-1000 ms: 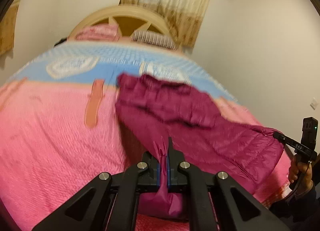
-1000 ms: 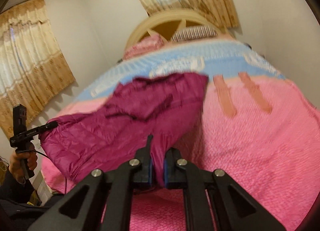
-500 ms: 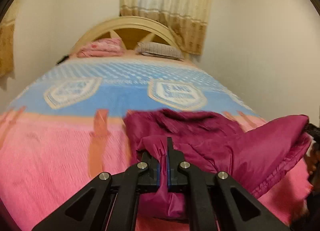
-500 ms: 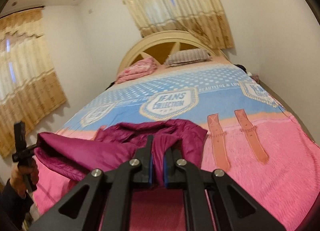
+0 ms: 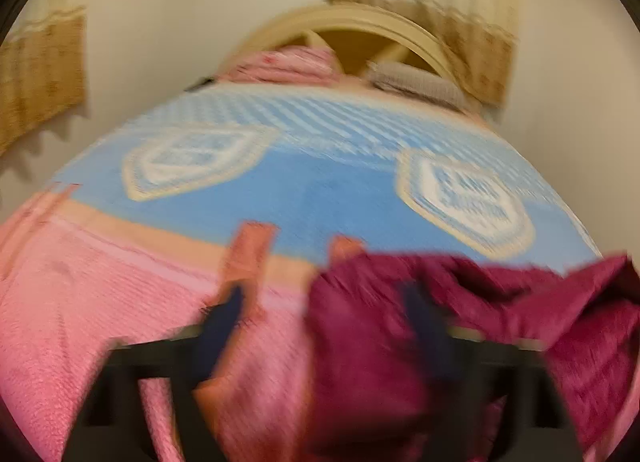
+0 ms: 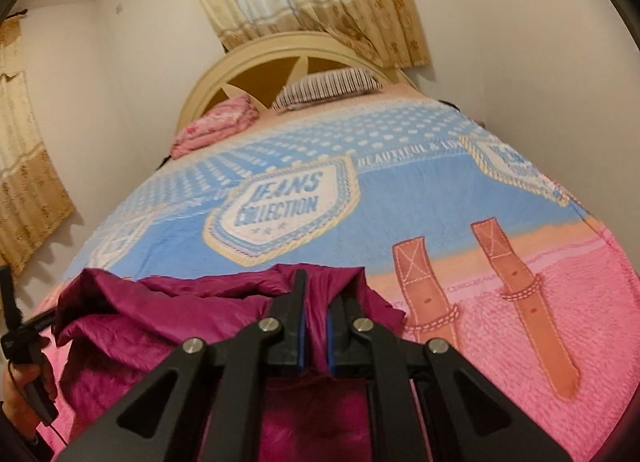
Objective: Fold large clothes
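Folding step ending: right gripper point(image 6: 314, 332) fingers pinch the jacket point(image 6: 168, 318), bunched on the bed point(image 6: 592, 302) at lower left. Left gripper point(image 5: 324, 330), blurred, fingers spread wide, empty. Next: release, smooth.

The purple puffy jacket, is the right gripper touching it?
Touching. The right wrist view shows the right gripper shut on a fold of the purple puffy jacket, the cloth pinched between its fingers.

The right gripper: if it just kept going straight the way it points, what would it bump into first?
The right gripper is already shut on the jacket, so more jacket comes first, then probably the blue part of the bedspread; depth is hard to judge.
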Tool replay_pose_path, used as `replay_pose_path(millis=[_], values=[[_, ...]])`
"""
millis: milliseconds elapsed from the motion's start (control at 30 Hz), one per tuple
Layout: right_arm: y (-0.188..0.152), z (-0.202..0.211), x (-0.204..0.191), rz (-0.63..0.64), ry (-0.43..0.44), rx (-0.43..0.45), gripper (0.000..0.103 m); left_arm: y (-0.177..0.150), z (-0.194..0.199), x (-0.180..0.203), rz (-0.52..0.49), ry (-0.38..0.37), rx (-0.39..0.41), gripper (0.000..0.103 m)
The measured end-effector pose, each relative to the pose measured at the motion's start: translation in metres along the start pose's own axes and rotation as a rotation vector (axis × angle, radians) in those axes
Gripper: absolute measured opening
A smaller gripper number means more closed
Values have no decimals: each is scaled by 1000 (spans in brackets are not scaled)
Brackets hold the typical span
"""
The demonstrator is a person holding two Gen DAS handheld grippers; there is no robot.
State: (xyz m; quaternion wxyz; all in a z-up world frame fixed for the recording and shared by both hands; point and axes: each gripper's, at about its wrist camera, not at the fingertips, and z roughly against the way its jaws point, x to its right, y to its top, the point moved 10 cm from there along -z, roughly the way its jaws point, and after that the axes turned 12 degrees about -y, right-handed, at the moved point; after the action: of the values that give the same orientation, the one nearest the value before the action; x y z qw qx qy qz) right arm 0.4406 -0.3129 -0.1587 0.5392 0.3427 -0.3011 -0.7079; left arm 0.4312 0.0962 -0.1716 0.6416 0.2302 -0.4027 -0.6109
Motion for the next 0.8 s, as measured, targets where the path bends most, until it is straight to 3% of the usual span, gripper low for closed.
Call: replay_pose_path(millis=[133,233,333,367,433,567,667,800], values=[[-1,-36,4,-12,-9,-47,12,11,-4,2,-24,28,11,93],[-1,-56,5,-37,1,-87,24,22,10,5,-40,85,81,93],[3,-65,12,-99,2,-86,61,37,21,4,-30,125,145,93],[6,-65,13,-125,8,-78,83,40,21,6,-29,117,154,93],[13,-62,15,-140,-14,-42,84,42,14,14,-42,104,139,93],[14,-52,-8,-29,-109,-27,83,31,1,41,-83,94,91,93],[-2,-25,-51,46,-69,10,83,17,5,64,-114,81,122,94],[-33,-25,-112,248,-42,22,82,10,-15,92,-254,117,121,95]])
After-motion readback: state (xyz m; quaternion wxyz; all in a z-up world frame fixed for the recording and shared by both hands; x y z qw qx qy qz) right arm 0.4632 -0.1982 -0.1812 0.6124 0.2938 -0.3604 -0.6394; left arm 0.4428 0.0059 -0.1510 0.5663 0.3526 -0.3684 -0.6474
